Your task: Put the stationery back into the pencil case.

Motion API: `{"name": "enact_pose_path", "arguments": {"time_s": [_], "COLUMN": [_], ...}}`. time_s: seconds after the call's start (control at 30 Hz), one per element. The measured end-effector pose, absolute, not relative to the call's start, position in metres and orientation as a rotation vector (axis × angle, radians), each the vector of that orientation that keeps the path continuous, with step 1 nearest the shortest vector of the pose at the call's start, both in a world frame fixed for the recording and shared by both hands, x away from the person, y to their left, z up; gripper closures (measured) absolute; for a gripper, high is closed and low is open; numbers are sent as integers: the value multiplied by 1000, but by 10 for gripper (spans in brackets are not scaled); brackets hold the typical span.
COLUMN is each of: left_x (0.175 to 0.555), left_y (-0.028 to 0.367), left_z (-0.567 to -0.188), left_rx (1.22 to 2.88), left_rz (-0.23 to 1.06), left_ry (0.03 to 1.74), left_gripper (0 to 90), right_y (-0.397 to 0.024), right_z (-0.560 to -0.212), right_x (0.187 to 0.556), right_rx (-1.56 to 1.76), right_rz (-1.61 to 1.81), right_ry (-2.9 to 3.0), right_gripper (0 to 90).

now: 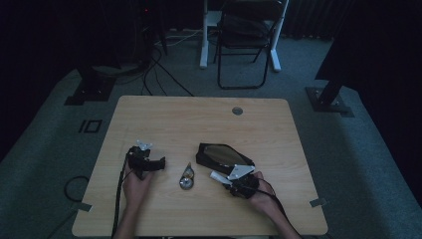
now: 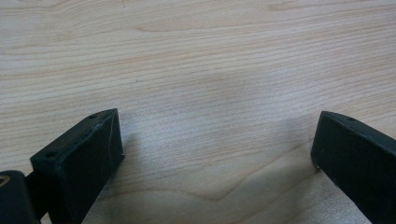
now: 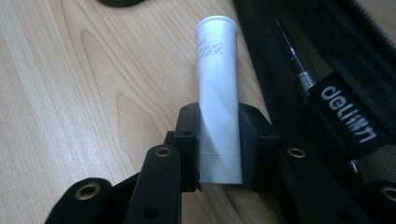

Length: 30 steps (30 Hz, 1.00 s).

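A dim lab: bare wooden table, folding chair, floor cables.

High view: looked forward and down from above the person's edge of the wooden table, far enough to take in the whole top, the floor and a folding chair beyond it.
Left gripper view: sat very close above the table, looking along the left gripper at bare wood.
Right gripper view: sat close over the table, looking along the right gripper, past a white tube and beside a black mesh case.
Shared: the tabletop, tube and case.
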<state>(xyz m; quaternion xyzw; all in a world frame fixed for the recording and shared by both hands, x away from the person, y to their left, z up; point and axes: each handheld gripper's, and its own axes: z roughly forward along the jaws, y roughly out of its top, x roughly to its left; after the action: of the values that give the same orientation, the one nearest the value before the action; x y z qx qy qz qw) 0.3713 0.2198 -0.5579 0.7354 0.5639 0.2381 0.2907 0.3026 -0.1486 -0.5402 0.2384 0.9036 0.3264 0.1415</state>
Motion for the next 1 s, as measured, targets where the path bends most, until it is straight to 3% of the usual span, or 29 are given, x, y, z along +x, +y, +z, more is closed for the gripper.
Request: {"name": "enact_pose_path", "arguments": {"time_s": [1.0], "left_x": [371], "left_y": [220], "left_z": [-558], "left_rx": [1961], "left_rz": [635], "left_ry": [1504], "left_gripper": [23], "right_y": [-147], "right_z": [-506], "right_x": [291], "right_rx": [604], "right_rz": [1040], "right_ry": [2529], "right_gripper": [715]}}
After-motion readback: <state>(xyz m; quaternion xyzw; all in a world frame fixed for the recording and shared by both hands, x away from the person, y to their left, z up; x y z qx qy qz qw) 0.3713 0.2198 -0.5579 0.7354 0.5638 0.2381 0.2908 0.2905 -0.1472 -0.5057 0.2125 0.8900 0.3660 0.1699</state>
